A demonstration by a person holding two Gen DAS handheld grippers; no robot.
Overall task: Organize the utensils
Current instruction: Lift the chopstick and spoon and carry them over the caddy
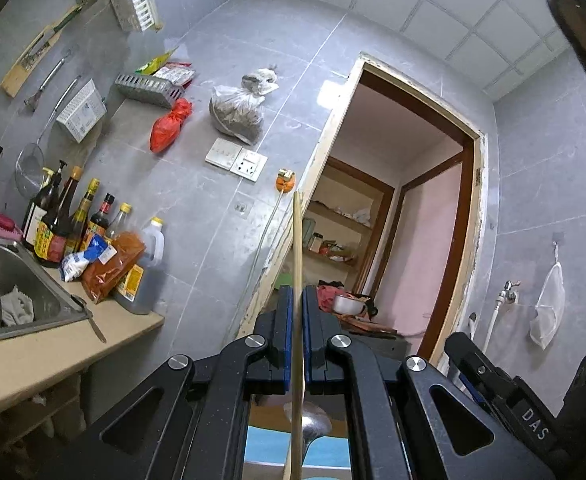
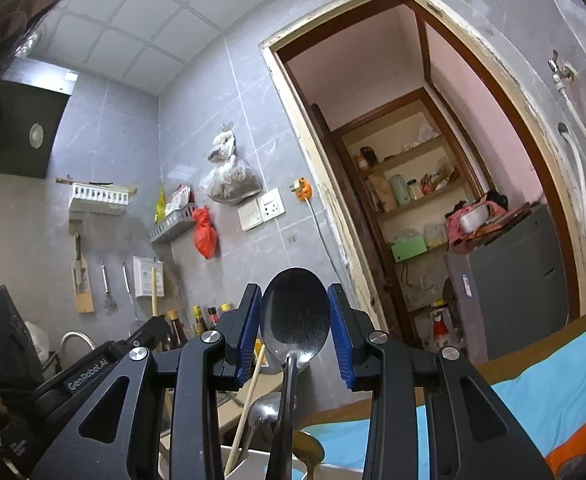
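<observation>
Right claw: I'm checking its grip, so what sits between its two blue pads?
In the right wrist view, a metal spoon's bowl stands upright between the right claw's pads.
</observation>
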